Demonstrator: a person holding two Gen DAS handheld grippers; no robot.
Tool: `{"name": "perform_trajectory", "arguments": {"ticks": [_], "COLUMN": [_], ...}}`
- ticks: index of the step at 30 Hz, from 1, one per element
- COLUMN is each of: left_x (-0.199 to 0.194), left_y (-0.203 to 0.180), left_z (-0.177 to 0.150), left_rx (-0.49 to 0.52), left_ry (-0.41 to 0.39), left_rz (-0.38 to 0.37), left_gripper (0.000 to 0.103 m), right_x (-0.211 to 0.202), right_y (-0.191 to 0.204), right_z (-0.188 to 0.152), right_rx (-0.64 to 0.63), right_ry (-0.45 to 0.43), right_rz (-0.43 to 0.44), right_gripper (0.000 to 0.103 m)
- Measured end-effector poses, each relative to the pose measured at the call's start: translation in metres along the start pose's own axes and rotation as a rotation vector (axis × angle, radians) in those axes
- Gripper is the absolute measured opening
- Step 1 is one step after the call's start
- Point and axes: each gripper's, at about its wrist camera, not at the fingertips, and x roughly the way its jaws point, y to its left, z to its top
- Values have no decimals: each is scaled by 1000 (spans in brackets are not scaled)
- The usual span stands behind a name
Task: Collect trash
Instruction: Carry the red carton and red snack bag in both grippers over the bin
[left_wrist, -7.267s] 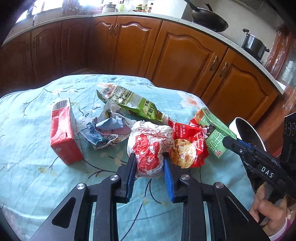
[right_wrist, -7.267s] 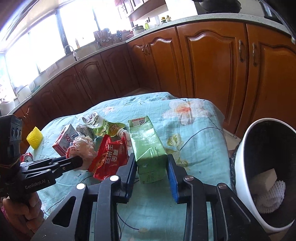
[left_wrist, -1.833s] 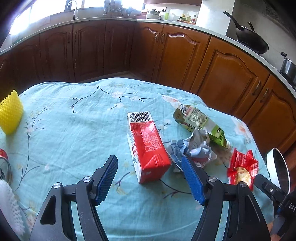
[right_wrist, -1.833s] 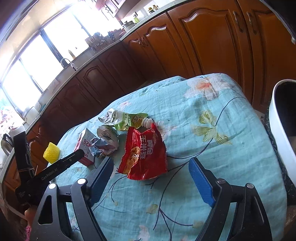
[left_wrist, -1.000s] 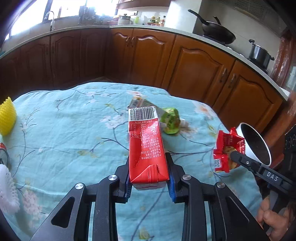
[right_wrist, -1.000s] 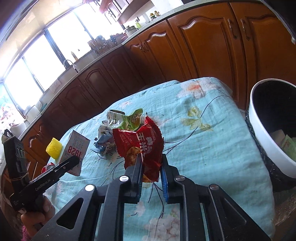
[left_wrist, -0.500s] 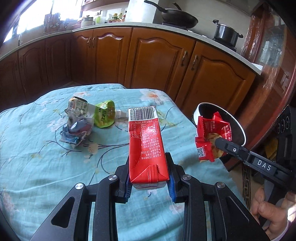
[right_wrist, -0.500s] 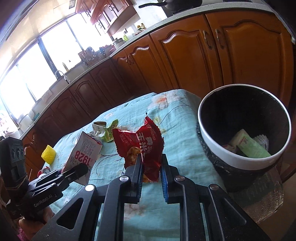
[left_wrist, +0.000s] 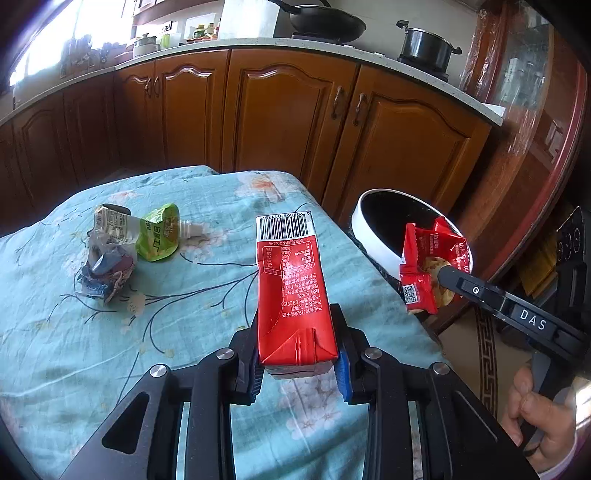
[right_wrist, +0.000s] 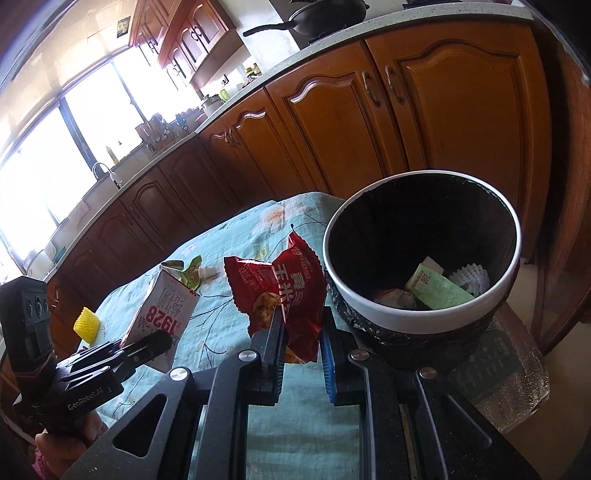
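Note:
My left gripper (left_wrist: 298, 354) is shut on a red milk carton (left_wrist: 291, 291), held above the table's right end; the carton also shows in the right wrist view (right_wrist: 162, 314). My right gripper (right_wrist: 301, 347) is shut on a red snack bag (right_wrist: 284, 291), held just left of the white-rimmed trash bin (right_wrist: 424, 317). In the left wrist view the bag (left_wrist: 428, 266) hangs at the bin's (left_wrist: 373, 240) near rim. The bin holds a green carton (right_wrist: 437, 290) and white foam net.
A green pouch (left_wrist: 157, 236) and a crumpled wrapper (left_wrist: 105, 271) lie on the teal floral tablecloth (left_wrist: 74, 350). A yellow sponge (right_wrist: 86, 325) sits at the far left. Wooden cabinets (left_wrist: 288, 122) stand behind the table. A glass stand is under the bin.
Both grippers have moved right toward the bin with the carton and bag held. The bin's opening now looms larger in the right wrist view.

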Motion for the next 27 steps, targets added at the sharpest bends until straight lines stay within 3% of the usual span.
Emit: {"name": "perform_trajectory", "arguments": {"ticks": [27], "left_x": [52], "left_y": [-82], "left_z": [38], "left_rx": [142], "left_ry": [11], "left_rz": [-83], "left_gripper": [29], "right_x": [-27], "right_y": [-64], "right_z": [24], "right_rx": [56], "right_ry": [-53], "right_rz": [-115], "right_gripper": [17]}}
